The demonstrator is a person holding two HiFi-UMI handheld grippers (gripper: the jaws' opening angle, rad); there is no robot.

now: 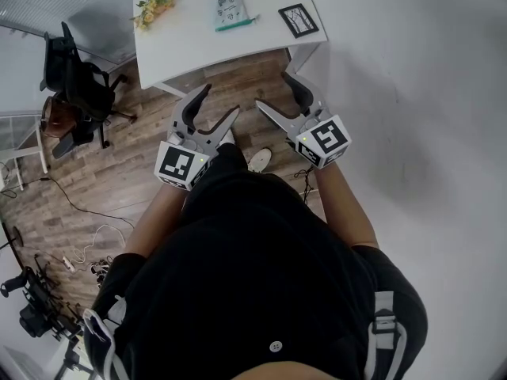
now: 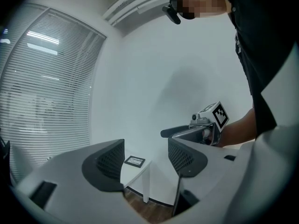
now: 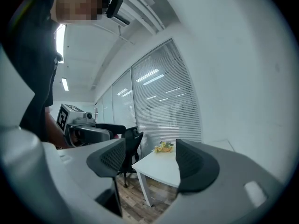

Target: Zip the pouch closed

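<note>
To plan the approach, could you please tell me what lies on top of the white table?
On the white table lie a small bunch of yellow flowers, a pale printed pouch with a teal edge, and a black-framed picture. Anything beneath the pouch is covered.

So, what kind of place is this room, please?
Probably an office or a similar work room. A black swivel office chair stands on a brown wooden plank floor near a white rectangular table, and white slatted window blinds cover large windows.
</note>
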